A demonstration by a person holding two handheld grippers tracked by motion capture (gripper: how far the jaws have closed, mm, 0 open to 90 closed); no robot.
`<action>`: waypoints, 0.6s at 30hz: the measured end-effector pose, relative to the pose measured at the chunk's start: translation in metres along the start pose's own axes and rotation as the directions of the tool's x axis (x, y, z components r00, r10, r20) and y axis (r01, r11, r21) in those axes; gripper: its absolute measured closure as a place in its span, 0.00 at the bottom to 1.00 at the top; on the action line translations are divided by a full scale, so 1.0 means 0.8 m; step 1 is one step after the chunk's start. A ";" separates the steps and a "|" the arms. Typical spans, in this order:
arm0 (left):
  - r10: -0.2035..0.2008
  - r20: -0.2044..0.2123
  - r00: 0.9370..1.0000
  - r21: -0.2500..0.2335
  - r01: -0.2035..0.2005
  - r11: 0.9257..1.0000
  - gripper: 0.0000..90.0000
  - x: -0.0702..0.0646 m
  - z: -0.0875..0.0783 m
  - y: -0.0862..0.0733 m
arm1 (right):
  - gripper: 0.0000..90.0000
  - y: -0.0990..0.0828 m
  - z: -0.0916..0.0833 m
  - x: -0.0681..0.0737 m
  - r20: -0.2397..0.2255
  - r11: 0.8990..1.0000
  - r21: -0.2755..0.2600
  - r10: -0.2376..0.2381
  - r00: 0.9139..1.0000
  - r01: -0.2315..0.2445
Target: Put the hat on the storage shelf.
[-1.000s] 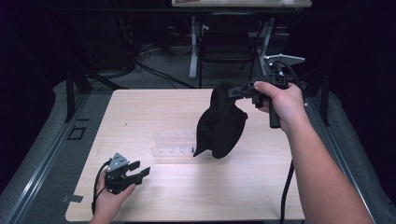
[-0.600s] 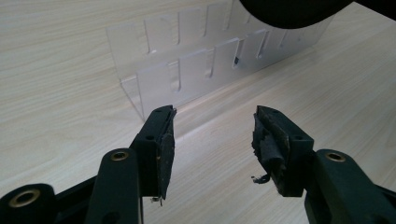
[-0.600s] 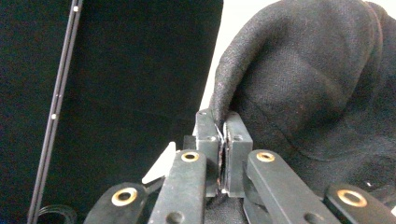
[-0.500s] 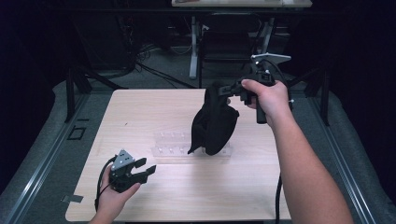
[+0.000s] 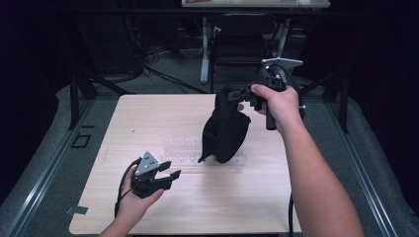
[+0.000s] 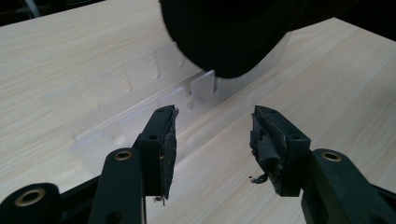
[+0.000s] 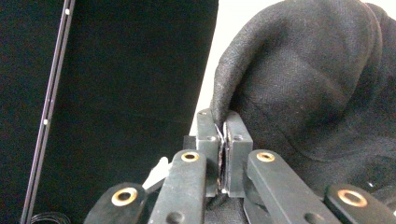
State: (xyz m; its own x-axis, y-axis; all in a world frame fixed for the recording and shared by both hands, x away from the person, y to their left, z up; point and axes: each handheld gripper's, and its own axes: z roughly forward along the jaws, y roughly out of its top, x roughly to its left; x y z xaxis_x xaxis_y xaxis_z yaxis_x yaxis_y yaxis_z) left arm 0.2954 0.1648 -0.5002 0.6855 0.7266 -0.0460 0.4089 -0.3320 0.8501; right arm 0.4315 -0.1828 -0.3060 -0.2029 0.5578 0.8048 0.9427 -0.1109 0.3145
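1. Since the earlier frames, the right gripper [image 5: 245, 94] had carried the black cloth bag [image 5: 225, 129] leftward and a little lower over the tabletop [image 5: 148, 113], while the left gripper [image 5: 170, 177] had shifted right and risen slightly toward it.
2. Right jaws were clenched on a fold at the bag's upper edge (in the right gripper view the cloth is pinched flat between the two pads).
3. Left jaws stood apart with nothing between them; they had just been narrowing a little.
4. Hanging from the right gripper, the bag looked limp and rounded, matte black, of a fine woven fabric with soft creases, narrower at the pinched top and bulging toward the bottom.
5. Its lower end hung over a clear plastic tray [image 5: 184, 153] with small dividers, which lay flat near the middle of the tabletop; whether bag and tray touched cannot be told.
6. From the left gripper view, the bag's dark rounded underside [image 6: 229, 37] sat just beyond the jaws, above the tray's far part [image 6: 140, 93].
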 end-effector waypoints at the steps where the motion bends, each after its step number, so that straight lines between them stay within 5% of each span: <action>1: 0.008 0.007 1.000 0.000 -0.008 1.000 0.56 -0.004 0.004 0.004 | 0.97 0.000 0.000 0.000 0.000 1.000 0.000 0.000 1.000 0.000; 8: 0.068 0.025 0.997 -0.001 -0.068 0.998 0.57 -0.031 0.029 0.027 | 0.97 -0.002 0.006 0.002 -0.023 1.000 0.003 -0.010 1.000 0.010; 18: 0.100 0.022 0.995 0.000 -0.100 0.995 0.65 -0.046 0.047 0.048 | 0.97 -0.006 0.009 -0.002 -0.056 1.000 -0.002 0.003 0.998 -0.003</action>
State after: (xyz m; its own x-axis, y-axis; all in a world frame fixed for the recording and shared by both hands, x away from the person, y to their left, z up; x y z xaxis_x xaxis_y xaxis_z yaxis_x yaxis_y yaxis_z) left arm 0.3084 0.1028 -0.4855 0.7361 0.6763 0.0277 0.3385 -0.4032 0.8502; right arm 0.4289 -0.1775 -0.3125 -0.2148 0.5106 0.8326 0.9428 -0.1142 0.3133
